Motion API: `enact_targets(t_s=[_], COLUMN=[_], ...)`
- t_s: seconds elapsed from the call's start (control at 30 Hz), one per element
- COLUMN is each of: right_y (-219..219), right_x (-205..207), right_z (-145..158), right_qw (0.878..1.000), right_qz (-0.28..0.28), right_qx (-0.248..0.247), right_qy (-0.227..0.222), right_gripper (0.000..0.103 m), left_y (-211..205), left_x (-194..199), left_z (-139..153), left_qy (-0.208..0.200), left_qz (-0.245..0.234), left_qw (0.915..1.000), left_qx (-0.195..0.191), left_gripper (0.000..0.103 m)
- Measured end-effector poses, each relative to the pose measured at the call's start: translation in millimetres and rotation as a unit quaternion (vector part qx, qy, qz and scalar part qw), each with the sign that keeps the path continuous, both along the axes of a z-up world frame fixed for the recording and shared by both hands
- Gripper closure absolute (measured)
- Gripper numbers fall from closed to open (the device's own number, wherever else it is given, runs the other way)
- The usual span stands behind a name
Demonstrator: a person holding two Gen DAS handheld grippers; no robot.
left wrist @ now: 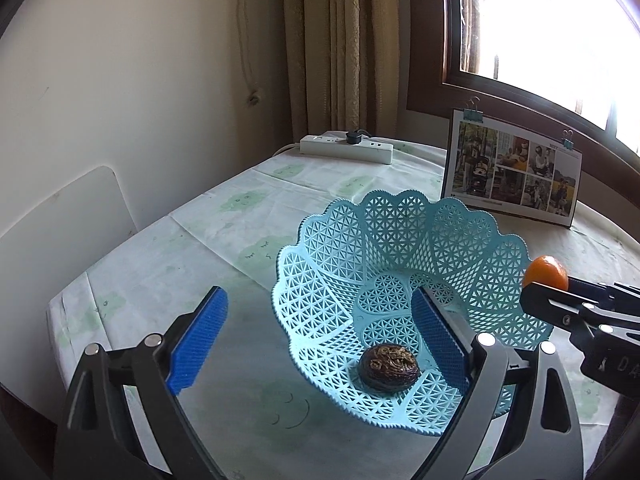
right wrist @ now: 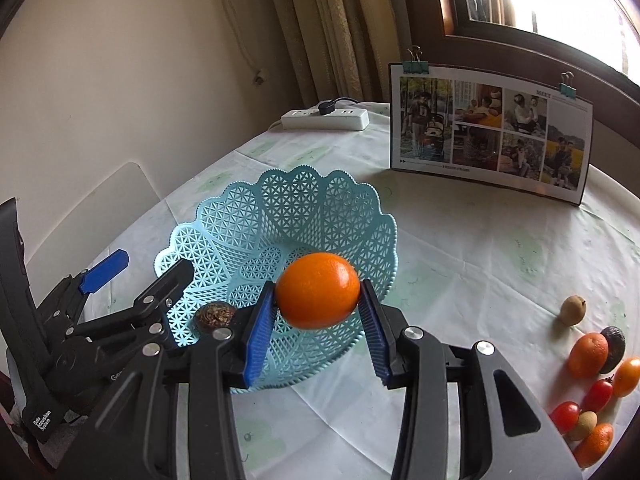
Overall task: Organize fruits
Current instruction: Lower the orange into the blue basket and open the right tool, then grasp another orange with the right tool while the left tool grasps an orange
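Note:
A light blue lattice basket [left wrist: 400,216] [right wrist: 296,200] stands on the table. One dark wrinkled fruit [left wrist: 389,368] [right wrist: 214,316] lies inside it. My left gripper [left wrist: 320,340] [right wrist: 140,276] is open and straddles the basket's near-left rim, one finger inside and one outside. My right gripper [right wrist: 318,308] is shut on an orange [right wrist: 318,290] [left wrist: 545,272], held in the air over the basket's right rim. Several loose fruits lie at the table's right edge: a small brown fruit [right wrist: 573,310], an orange [right wrist: 588,354], a dark fruit [right wrist: 614,348] and cherry tomatoes [right wrist: 598,394].
A clipped photo board [right wrist: 492,136] [left wrist: 512,176] stands behind the basket under the window. A white power strip [right wrist: 324,118] [left wrist: 346,148] lies at the far table edge by the curtain. A white chair back [left wrist: 64,224] is off the table's left side.

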State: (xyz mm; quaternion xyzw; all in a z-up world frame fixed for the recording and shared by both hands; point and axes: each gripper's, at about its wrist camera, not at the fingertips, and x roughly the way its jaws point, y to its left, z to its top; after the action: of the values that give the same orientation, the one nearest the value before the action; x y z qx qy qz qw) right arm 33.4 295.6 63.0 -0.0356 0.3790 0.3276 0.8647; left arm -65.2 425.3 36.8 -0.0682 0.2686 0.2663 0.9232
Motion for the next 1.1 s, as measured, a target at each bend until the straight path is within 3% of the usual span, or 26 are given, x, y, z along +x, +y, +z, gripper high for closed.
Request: enact_targets(t_s=[0.13,0.23,0.47,0.73,1.1], right_y=[2,-1,-21,-79,-163], right_x=[1,0,-6,-9,1], right_z=[-1,1,-2,-12,-16], right_qw=[1.0,1.0,1.0,0.997,0.984], right_qz=[-0.001,-0.004,-0.023,-0.082,-0.176], right_qx=[0.004,0.009,0.007,0.002,-0.009], right_qy=[0.001,-0.002,-0.004,0.01,0.011], right_gripper=[0.06,0.051,0.045,0.045,0.044], left_y=[1,1,-4,-28,-92], left_x=[1,1,-1,6,27], left_z=[0,1,4,10,15], left_qy=[0.0,0.001,-0.001,-0.003,0.008], left_qz=[0.001,0.002,-0.003,-0.029,-0.096], left_qw=[1.0,1.0,1.0,0.9996,0.9951], left_qx=[-0.001,-0.001,-0.004,0.002,0.022], left_gripper=[0.009,0.008,0.003,0.003,0.003])
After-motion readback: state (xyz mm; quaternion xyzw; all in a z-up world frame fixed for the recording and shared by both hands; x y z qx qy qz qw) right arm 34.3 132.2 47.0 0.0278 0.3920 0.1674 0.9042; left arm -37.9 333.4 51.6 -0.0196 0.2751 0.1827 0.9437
